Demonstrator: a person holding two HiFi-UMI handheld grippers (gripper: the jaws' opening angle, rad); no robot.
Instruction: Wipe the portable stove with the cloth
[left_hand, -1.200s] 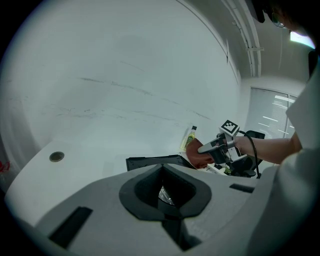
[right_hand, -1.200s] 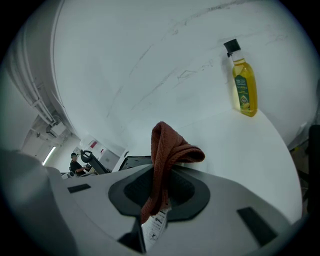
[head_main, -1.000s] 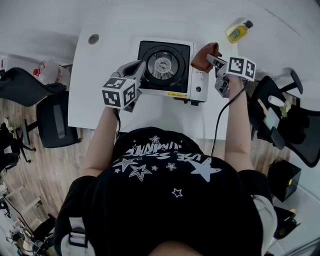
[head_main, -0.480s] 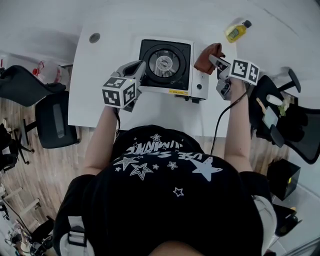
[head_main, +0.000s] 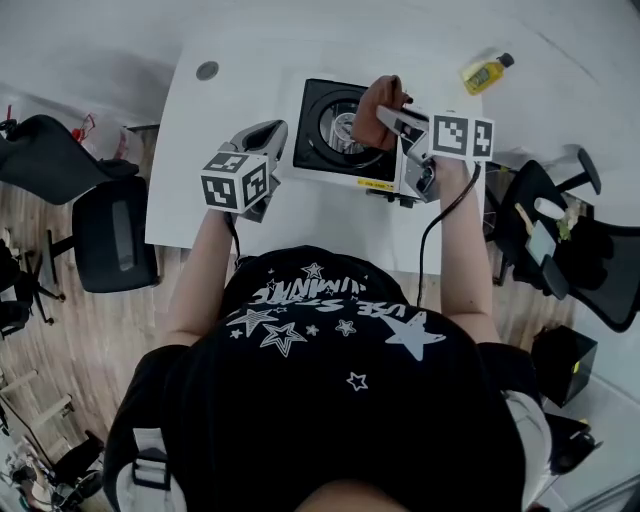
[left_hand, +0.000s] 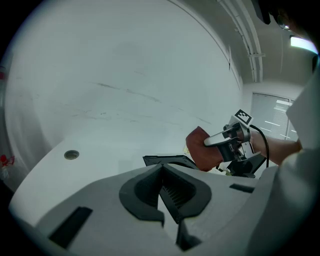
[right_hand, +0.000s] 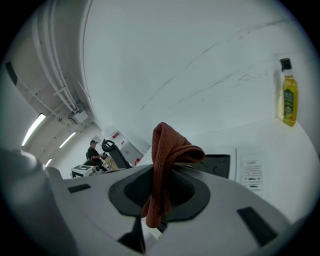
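Note:
The portable stove (head_main: 322, 160) sits on the white table (head_main: 225, 110), white body with a black burner top. My right gripper (head_main: 385, 112) is shut on a rust-red cloth (head_main: 377, 98) and holds it over the burner area. In the right gripper view the cloth (right_hand: 165, 160) hangs bunched between the jaws, with the stove's black top (right_hand: 215, 165) just beyond. My left gripper (head_main: 268, 135) rests at the stove's left edge, jaws shut with nothing between them. The left gripper view shows the stove corner (left_hand: 162, 160) and the cloth (left_hand: 202, 150) held by the other gripper.
A yellow bottle (head_main: 482, 68) stands at the table's far right corner, seen also as a bottle (right_hand: 288, 97) in the right gripper view. A round cable port (head_main: 207, 70) marks the far left. Black chairs (head_main: 110, 235) flank the table.
My right gripper has carried the cloth leftward from beside the stove's right side to above its burner. The left gripper has stayed at the stove's left edge.

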